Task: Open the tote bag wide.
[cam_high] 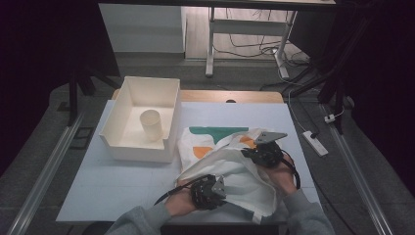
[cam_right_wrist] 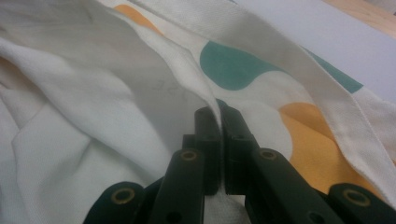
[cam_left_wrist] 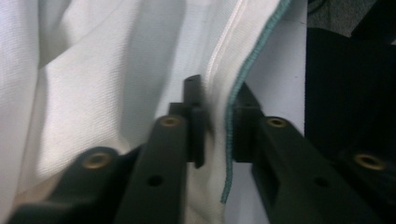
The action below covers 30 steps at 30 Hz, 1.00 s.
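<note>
Cloth [cam_high: 230,161] with green and orange spots lay crumpled on the white table [cam_high: 122,181], just beside a cream box [cam_high: 166,147] holding a cup [cam_high: 151,125]. Both grippers pinched it tight: the left gripper [cam_left_wrist: 217,126] on its green-stitched edge, the right gripper [cam_right_wrist: 220,135] on a raised fold.

**On the table**

A white table [cam_high: 122,181] carried two things. A cream bin [cam_high: 142,120] stood at its far left, with a cup [cam_high: 151,125] upright inside. Just right of the bin lay a crumpled white cloth [cam_high: 230,161] with green and orange patches, reaching to the near edge.
</note>
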Each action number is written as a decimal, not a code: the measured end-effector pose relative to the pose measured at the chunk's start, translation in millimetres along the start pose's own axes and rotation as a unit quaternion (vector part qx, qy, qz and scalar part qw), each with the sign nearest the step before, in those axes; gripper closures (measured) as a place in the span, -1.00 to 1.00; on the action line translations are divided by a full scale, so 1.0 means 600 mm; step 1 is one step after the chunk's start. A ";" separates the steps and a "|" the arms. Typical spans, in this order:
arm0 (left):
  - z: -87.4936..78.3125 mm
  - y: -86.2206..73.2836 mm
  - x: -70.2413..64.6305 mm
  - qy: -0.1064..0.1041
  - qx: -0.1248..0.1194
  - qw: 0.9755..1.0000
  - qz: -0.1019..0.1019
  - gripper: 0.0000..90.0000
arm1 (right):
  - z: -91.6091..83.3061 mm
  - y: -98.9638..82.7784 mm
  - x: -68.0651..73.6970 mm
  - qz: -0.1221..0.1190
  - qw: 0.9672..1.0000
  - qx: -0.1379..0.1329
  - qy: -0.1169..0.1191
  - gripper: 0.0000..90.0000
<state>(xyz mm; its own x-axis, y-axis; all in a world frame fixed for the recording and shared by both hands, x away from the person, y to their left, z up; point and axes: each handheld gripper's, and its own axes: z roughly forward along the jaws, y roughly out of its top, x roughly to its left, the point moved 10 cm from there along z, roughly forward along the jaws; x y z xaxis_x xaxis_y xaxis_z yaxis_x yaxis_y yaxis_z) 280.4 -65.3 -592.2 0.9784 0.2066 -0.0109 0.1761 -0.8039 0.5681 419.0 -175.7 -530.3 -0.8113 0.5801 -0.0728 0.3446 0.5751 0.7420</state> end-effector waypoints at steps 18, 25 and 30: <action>-0.063 0.007 -0.046 -0.067 -0.061 0.996 0.002 0.90 | -0.032 0.055 -0.023 0.006 0.998 -0.048 -0.028 0.94; -0.094 0.015 -0.066 -0.078 -0.083 0.993 0.013 0.90 | -0.051 0.103 -0.039 0.009 0.996 -0.082 -0.045 0.94; -0.096 0.019 -0.059 -0.073 -0.087 0.993 0.011 0.90 | -0.034 0.102 -0.067 0.024 0.995 -0.076 -0.056 0.93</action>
<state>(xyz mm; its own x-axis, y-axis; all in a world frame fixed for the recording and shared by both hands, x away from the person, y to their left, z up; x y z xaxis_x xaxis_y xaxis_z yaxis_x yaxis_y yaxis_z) 241.3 -49.5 -537.9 0.9893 0.0972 -0.1085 0.1455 -0.6959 0.7033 463.1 -175.6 -468.5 -0.7344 0.6710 -0.1022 0.2996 0.4555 0.8383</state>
